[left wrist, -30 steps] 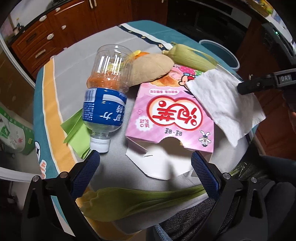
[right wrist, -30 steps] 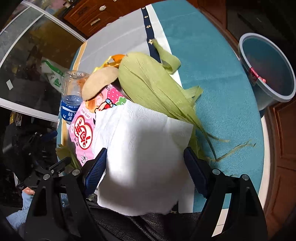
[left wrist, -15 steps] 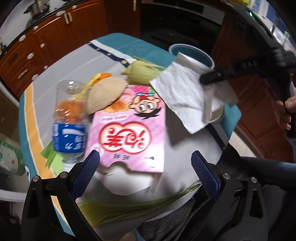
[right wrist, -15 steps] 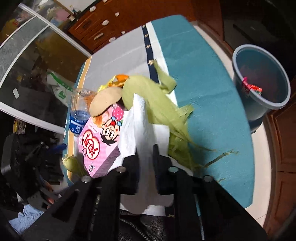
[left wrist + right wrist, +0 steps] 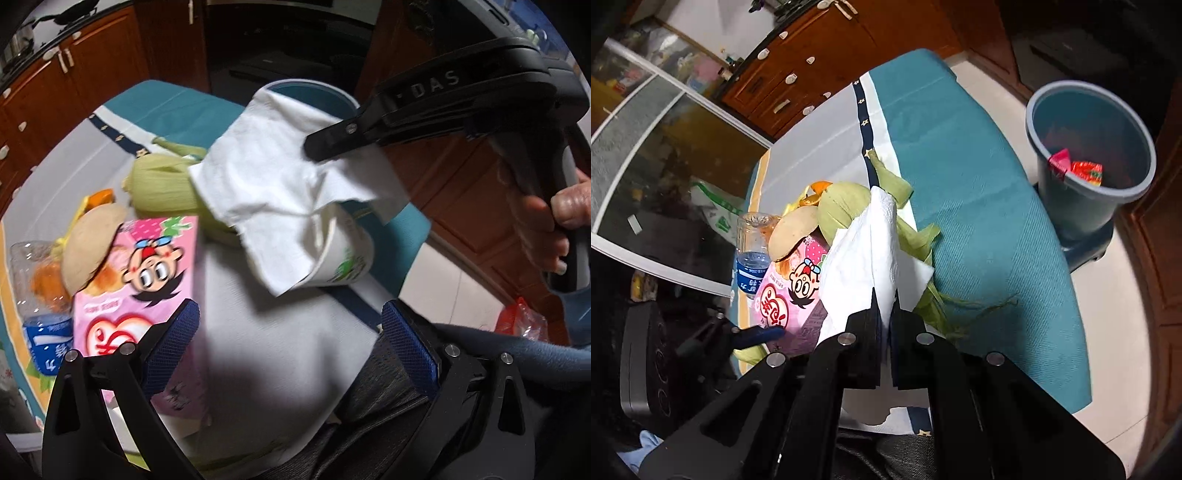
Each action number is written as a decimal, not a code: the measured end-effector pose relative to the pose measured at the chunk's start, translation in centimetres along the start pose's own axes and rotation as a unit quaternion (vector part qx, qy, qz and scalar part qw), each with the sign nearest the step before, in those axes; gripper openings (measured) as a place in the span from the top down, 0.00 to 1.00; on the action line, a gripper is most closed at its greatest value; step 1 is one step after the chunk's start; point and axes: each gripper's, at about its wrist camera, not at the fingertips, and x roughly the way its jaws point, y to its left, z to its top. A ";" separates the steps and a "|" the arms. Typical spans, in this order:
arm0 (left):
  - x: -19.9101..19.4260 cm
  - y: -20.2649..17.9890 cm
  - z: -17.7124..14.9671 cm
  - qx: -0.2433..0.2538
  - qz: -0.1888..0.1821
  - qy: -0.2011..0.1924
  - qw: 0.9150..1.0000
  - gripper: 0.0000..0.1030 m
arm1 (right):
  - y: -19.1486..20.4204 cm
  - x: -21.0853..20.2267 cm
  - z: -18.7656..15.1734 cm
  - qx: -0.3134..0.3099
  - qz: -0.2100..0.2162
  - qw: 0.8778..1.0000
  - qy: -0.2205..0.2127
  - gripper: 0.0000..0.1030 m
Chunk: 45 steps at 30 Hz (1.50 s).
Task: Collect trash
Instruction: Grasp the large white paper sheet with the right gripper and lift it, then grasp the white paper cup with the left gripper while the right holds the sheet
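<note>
Jaws pinching white paper towel [image 5: 871,251]

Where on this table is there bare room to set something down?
The teal half of the tablecloth, between the corn husks and the edge nearest the bin, lies bare. So does the grey strip toward the cabinets. It is crowded around the pink box, the bottle and the husks.

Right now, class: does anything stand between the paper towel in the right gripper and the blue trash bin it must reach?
Nothing visible does. The right gripper is shut on the paper towel, lifted off the table. Only bare teal tablecloth and open floor lie toward the blue trash bin, whose mouth is open.
</note>
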 end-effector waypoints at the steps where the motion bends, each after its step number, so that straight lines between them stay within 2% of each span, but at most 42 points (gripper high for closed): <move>1: 0.2 -0.3 0.4 0.002 -0.003 -0.002 1.000 0.04 | -0.3 0.1 0.1 0.007 0.009 1.000 0.000 0.96; 6: 1.5 -0.4 1.8 -0.005 -0.016 0.008 1.000 0.04 | -0.9 -0.5 0.8 0.023 0.054 0.998 -0.021 0.96; 11: 2.8 0.2 2.2 -0.021 -0.020 0.019 0.999 0.04 | -0.2 -1.7 2.0 0.013 0.071 0.997 -0.041 0.96; 16: 3.5 1.2 2.3 -0.033 -0.017 0.023 0.999 0.04 | -0.5 -2.9 2.6 -0.004 0.028 0.997 -0.070 0.96; 22: 3.0 2.5 1.0 -0.039 -0.032 0.028 0.998 0.05 | -2.3 -2.3 1.5 -0.004 0.003 0.999 -0.046 0.96; 24: 2.6 3.0 0.8 -0.040 -0.044 0.018 0.998 0.18 | -2.2 -1.9 1.1 -0.011 -0.004 0.999 -0.040 0.96; 26: 2.5 3.0 0.7 -0.042 -0.046 0.021 0.998 0.54 | -2.2 -1.7 0.7 -0.015 -0.010 0.999 -0.036 0.96; 27: 2.5 2.9 0.6 -0.042 -0.050 0.020 0.998 0.59 | -2.2 -1.6 0.6 -0.015 -0.011 0.999 -0.034 0.96; 29: 2.0 2.5 0.6 -0.038 -0.063 0.014 0.997 0.77 | -2.1 -1.3 0.6 -0.016 -0.015 0.999 -0.030 0.96; 32: 1.5 1.2 1.0 -0.020 -0.072 0.009 0.997 0.89 | -2.2 -1.0 0.6 -0.014 -0.017 0.999 -0.025 0.96; 34: 0.8 0.4 1.3 -0.012 -0.066 0.002 0.998 0.97 | -2.1 -0.9 0.5 -0.013 -0.015 1.000 -0.023 0.96; 37: -1.1 -0.5 2.0 -0.006 -0.054 -0.025 0.998 0.97 | -2.0 -1.5 0.5 -0.013 -0.005 1.000 -0.028 0.96; 42: -4.0 0.3 3.9 -0.010 -0.033 -0.053 0.998 0.97 | -2.1 -3.3 1.1 -0.011 0.008 0.999 -0.049 0.96; 45: -4.8 0.6 5.7 -0.005 -0.014 -0.067 0.998 0.97 | -2.5 -5.4 2.0 -0.011 0.006 0.997 -0.078 0.96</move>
